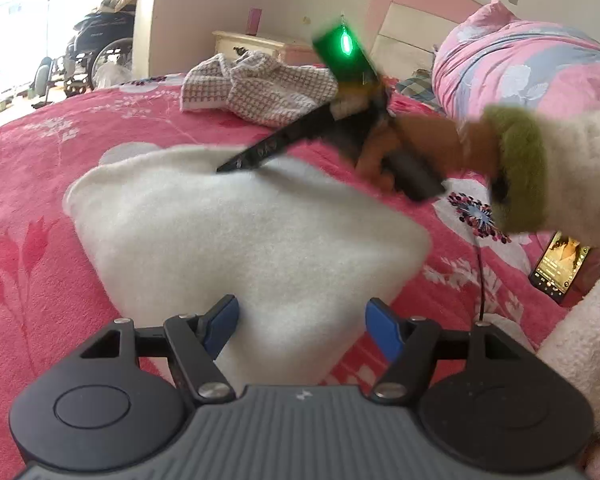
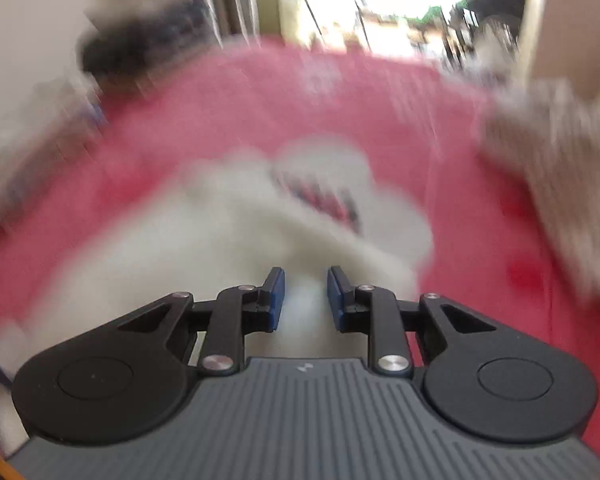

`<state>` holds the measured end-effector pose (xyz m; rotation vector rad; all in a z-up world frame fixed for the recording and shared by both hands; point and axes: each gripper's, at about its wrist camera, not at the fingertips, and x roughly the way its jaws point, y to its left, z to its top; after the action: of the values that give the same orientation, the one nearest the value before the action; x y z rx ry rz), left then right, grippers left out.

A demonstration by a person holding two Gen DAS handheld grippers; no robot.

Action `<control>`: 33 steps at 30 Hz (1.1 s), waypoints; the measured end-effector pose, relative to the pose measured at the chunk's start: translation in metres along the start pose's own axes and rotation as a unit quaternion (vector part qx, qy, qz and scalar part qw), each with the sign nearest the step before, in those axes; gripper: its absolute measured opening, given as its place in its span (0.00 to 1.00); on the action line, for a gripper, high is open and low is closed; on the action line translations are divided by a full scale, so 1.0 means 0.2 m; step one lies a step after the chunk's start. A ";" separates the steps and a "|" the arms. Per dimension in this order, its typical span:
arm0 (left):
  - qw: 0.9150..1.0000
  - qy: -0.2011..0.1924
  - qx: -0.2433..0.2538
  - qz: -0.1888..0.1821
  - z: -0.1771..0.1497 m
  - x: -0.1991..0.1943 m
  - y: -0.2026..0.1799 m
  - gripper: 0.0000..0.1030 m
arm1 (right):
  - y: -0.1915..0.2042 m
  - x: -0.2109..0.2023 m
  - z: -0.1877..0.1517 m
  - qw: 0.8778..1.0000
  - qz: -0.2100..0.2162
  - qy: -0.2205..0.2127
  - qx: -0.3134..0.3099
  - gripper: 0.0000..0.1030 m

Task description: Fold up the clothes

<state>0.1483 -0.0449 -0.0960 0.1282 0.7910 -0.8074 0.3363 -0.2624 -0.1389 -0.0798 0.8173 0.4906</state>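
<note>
Overhead, right claw (image 1: pixel 228 168) tilted down

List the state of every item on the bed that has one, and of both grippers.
White fleece garment: folded, lying flat.
Checked garment: crumpled, unfolded.
Phone: screen lit, face up.
Left gripper: open over the fleece.
Right gripper: narrow gap, empty; view blurred.
</note>
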 end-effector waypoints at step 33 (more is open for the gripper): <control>0.989 0.043 0.114 0.085 -0.07 0.09 -0.15 0.70 | 0.37 -0.49 -0.39 0.973 0.137 0.130 -0.136 0.24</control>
<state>0.1268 -0.0707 -0.1127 0.4320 0.7546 -0.7318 0.1939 -0.2547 -0.1134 -0.2924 1.0201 0.8652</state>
